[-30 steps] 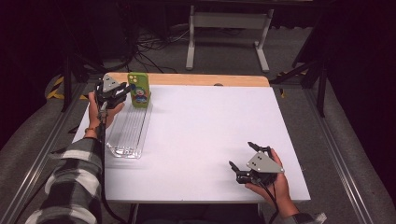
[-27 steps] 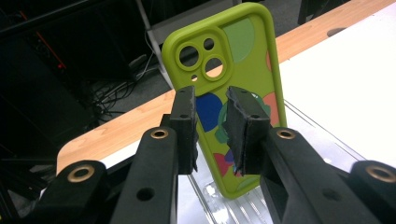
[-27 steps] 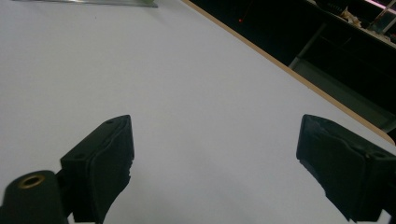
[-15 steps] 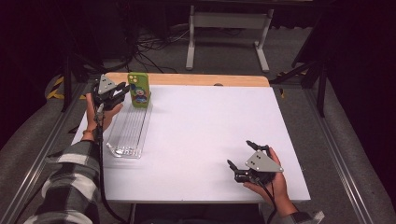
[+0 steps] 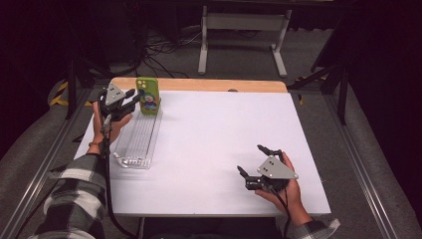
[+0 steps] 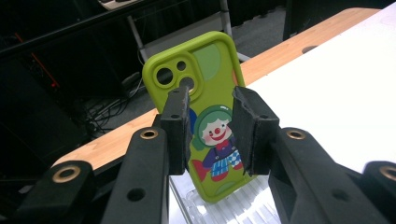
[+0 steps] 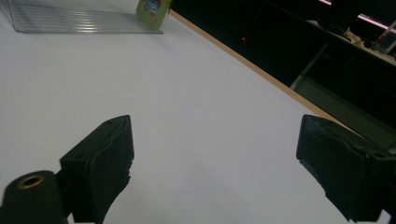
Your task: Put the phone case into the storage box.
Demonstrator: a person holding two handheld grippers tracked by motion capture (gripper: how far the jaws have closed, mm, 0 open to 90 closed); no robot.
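A green phone case [image 5: 148,97] with a clown picture stands upright at the far end of a clear ribbed tray [image 5: 137,142] on the table's left side. My left gripper [image 5: 133,99] is level with the case, fingertips just short of it. In the left gripper view the case [image 6: 210,84] stands right behind my left gripper [image 6: 211,126]. Its jaws have just been opening, with nothing between them. My right gripper [image 5: 251,159] rests open near the front right of the table. In the right gripper view that gripper [image 7: 215,158] has only bare tabletop between its jaws.
The white tabletop [image 5: 224,129] has a wooden strip [image 5: 209,84] along its far edge. Beyond it lie cables and a metal stand [image 5: 244,30] on a dark floor. In the right gripper view the tray [image 7: 70,18] and case [image 7: 152,9] sit far off.
My left hand has edged slightly back from the case, which stays standing in the tray. The right hand has not moved.
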